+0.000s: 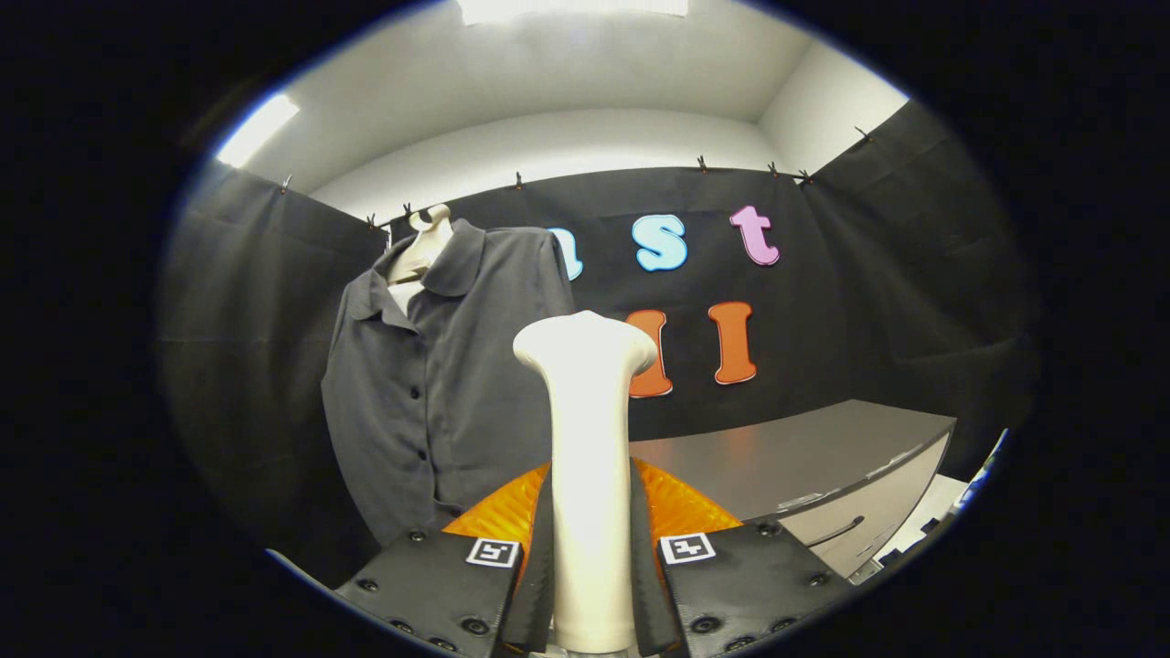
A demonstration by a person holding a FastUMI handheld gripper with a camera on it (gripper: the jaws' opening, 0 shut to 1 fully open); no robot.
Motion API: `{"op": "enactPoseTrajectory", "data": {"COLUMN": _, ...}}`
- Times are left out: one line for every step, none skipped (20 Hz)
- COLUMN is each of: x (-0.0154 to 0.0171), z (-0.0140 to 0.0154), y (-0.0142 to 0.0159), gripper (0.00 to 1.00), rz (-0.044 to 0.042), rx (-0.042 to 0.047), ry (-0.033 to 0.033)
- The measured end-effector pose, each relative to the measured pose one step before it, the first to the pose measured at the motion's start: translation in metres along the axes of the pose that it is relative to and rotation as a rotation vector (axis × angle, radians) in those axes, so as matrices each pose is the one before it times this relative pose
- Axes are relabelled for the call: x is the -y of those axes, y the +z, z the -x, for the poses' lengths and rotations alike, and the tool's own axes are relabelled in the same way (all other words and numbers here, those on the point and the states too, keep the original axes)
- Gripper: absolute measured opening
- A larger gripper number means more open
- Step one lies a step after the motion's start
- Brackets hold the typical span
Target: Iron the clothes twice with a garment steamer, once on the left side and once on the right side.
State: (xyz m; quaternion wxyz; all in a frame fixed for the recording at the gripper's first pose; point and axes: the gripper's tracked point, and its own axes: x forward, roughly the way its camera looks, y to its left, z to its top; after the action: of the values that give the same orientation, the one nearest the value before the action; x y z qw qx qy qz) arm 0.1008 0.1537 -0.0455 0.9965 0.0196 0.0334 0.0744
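Fingers (590,557) clamp the unmarked steamer (587,439) beside the shirt (448,375).

A: What colour is the garment steamer (588,457) that the gripper (590,567) has both fingers clamped on?
B: Cream-white all over, plain.
A: And the shirt (430,384)?
B: Dark grey, dark buttons, on a pale cream mannequin (422,247).
A: The table (804,457)?
B: Grey, unpatterned.
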Motion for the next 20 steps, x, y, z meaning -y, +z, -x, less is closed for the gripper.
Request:
{"op": "enactPoseTrajectory", "data": {"x": -0.01419, "z": 0.00368, "y": 0.00551, "gripper": 0.42, "rz": -0.00267, "rx": 0.02282, "ry": -0.00708}}
{"op": "enactPoseTrajectory", "data": {"x": -0.01266, "z": 0.00244, "y": 0.00517, "gripper": 0.42, "rz": 0.00087, "rx": 0.02474, "ry": -0.01171}}
{"op": "enactPoseTrajectory", "data": {"x": -0.01156, "z": 0.00472, "y": 0.00391, "gripper": 0.42, "rz": 0.00729, "rx": 0.02144, "ry": -0.01491}}
{"op": "enactPoseTrajectory", "data": {"x": -0.01155, "z": 0.00434, "y": 0.00166, "gripper": 0.42, "rz": 0.01035, "rx": 0.00934, "ry": -0.01279}}
{"op": "enactPoseTrajectory", "data": {"x": -0.01123, "z": 0.00236, "y": 0.00112, "gripper": 0.42, "rz": 0.00890, "rx": 0.00778, "ry": -0.01320}}
{"op": "enactPoseTrajectory", "data": {"x": -0.00932, "z": -0.00136, "y": 0.00246, "gripper": 0.42, "rz": 0.00929, "rx": 0.00286, "ry": -0.00818}}
{"op": "enactPoseTrajectory", "data": {"x": -0.01137, "z": -0.00057, "y": 0.00039, "gripper": 0.42, "rz": 0.00830, "rx": 0.00122, "ry": -0.00385}}
{"op": "enactPoseTrajectory", "data": {"x": -0.01219, "z": -0.00316, "y": -0.00086, "gripper": 0.42, "rz": 0.00889, "rx": -0.00013, "ry": -0.00216}}
{"op": "enactPoseTrajectory", "data": {"x": -0.01068, "z": -0.00279, "y": -0.00274, "gripper": 0.42, "rz": 0.00973, "rx": -0.00497, "ry": -0.00182}}
{"op": "enactPoseTrajectory", "data": {"x": -0.01092, "z": -0.00673, "y": -0.00222, "gripper": 0.42, "rz": 0.00936, "rx": -0.00323, "ry": 0.00100}}
{"op": "enactPoseTrajectory", "data": {"x": -0.01095, "z": -0.00688, "y": -0.00246, "gripper": 0.42, "rz": 0.00771, "rx": -0.00437, "ry": 0.00593}}
{"op": "enactPoseTrajectory", "data": {"x": -0.01044, "z": -0.00835, "y": -0.00117, "gripper": 0.42, "rz": 0.00422, "rx": -0.00072, "ry": 0.00623}}
{"op": "enactPoseTrajectory", "data": {"x": -0.00895, "z": -0.00703, "y": -0.00293, "gripper": 0.42, "rz": 0.00180, "rx": -0.00202, "ry": 0.00547}}
{"op": "enactPoseTrajectory", "data": {"x": -0.00733, "z": -0.00852, "y": -0.00303, "gripper": 0.42, "rz": 0.00074, "rx": -0.00230, "ry": 0.00375}}
{"op": "enactPoseTrajectory", "data": {"x": -0.00551, "z": -0.00861, "y": -0.00303, "gripper": 0.42, "rz": 0.00240, "rx": -0.00216, "ry": -0.00030}}
{"op": "enactPoseTrajectory", "data": {"x": -0.00384, "z": -0.00907, "y": -0.00299, "gripper": 0.42, "rz": 0.00386, "rx": -0.00208, "ry": -0.00453}}
{"op": "enactPoseTrajectory", "data": {"x": -0.00329, "z": -0.00886, "y": -0.00412, "gripper": 0.42, "rz": 0.00320, "rx": -0.00340, "ry": -0.00490}}
{"op": "enactPoseTrajectory", "data": {"x": -0.00342, "z": -0.00809, "y": -0.00255, "gripper": 0.42, "rz": 0.00230, "rx": -0.00457, "ry": -0.00116}}
{"op": "enactPoseTrajectory", "data": {"x": -0.00216, "z": -0.00774, "y": -0.00235, "gripper": 0.42, "rz": 0.00236, "rx": -0.00131, "ry": 0.00003}}
{"op": "enactPoseTrajectory", "data": {"x": -0.00199, "z": -0.00801, "y": -0.00241, "gripper": 0.42, "rz": 0.00059, "rx": -0.00240, "ry": -0.00172}}
